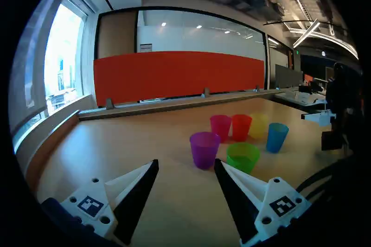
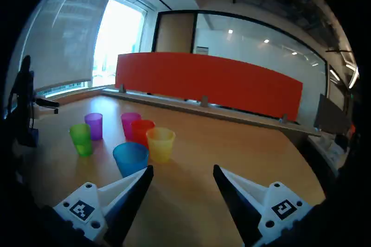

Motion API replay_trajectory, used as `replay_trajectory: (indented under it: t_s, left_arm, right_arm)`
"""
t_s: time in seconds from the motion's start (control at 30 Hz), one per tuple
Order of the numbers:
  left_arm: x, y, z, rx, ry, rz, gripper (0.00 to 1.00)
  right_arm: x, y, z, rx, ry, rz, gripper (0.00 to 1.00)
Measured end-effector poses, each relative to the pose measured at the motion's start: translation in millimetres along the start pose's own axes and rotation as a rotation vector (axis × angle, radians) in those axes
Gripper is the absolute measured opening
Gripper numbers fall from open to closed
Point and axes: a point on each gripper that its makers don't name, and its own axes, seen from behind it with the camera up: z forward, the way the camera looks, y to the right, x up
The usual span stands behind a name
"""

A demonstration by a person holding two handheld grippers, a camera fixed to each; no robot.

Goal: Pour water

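**While both grippers gape empty, six cups wait ahead**

Since no cup is gripped, the pour hasn't begun, I'd judge. Six translucent plastic cups stand upright in a cluster on the wooden table, mouths up, long axes vertical; whether any holds water I can't tell.

In the left gripper view the purple cup sits at ctr, just above the fingertips, w/ the green cup close beside it on the right. Behind them runs a row: pink cup, red cup, yellow cup, then the blue cup at the right end.

The left gripper has its fingers spread wide, nothing btw them; the purple cup lies just ahead, slightly right of the gap.

In the right gripper view the blue cup sits just above the left fingertip, the yellow cup beside it. The right gripper is likewise spread and empty. So left is nearer purple and green, right nearer blue and yellow.

Beyond, an orange divider panel spans the table's far edge, and a bright window fills the upper left.
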Motion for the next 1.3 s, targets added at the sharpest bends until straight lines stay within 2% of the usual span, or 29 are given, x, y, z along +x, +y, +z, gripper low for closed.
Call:
replay_trajectory:
  t_s: [0.2,0.57,0.87,1.1,1.3]
  left_arm:
    - [12,-13.7,-0.1,0.061,0.056,-0.023,0.88]
    - [40,-28.4,-1.2,0.126,0.15,-0.066,0.89]
    - [56,-37.2,2.8,0.17,0.211,-0.057,0.89]
    - [64,-42.2,5.7,0.189,0.247,-0.073,0.88]
    - [67,-51.9,8.9,0.226,0.266,-0.072,0.88]
  right_arm:
    - [13,12,4.4,-0.074,0.059,0.014,1.0]
    - [39,31,13.9,-0.175,0.153,0.044,1.0]
    - [55,44,22.1,-0.24,0.208,0.062,1.0]
    - [55,50,25.6,-0.258,0.212,0.081,1.0]
    - [53,55,27.3,-0.274,0.204,0.091,1.0]
